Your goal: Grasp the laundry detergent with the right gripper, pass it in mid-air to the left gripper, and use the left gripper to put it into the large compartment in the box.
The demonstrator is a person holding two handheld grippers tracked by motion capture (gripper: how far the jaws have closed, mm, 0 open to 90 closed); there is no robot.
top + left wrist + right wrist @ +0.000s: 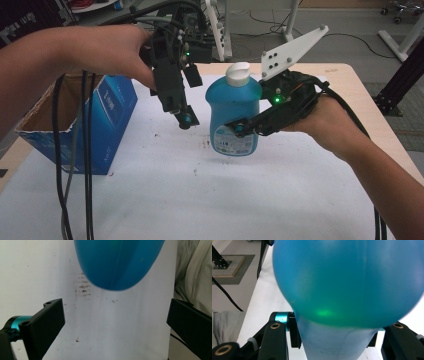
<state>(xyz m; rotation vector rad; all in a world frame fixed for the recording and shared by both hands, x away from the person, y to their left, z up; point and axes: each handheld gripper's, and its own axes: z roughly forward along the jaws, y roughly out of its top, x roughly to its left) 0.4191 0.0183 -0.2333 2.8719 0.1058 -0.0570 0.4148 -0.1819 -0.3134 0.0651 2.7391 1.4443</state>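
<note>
Right gripper (239, 129): jaws pinching upright blue plastic bottle (233, 112), white cap | left gripper (186, 120): jaws spread, empty, at bottle's nine o'clock, apart | blue cardboard box (100, 120) farther at nine o'clock

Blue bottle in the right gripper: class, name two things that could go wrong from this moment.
1. The right gripper is shut on the blue bottle low down, at its label, with most of its body above the jaws. It might tip or slip.
2. The left gripper, jaws open, hangs close beside the bottle; a careless move could knock it.
3. The open cardboard box stands near; trailing cables drape over it and may snag.
</note>
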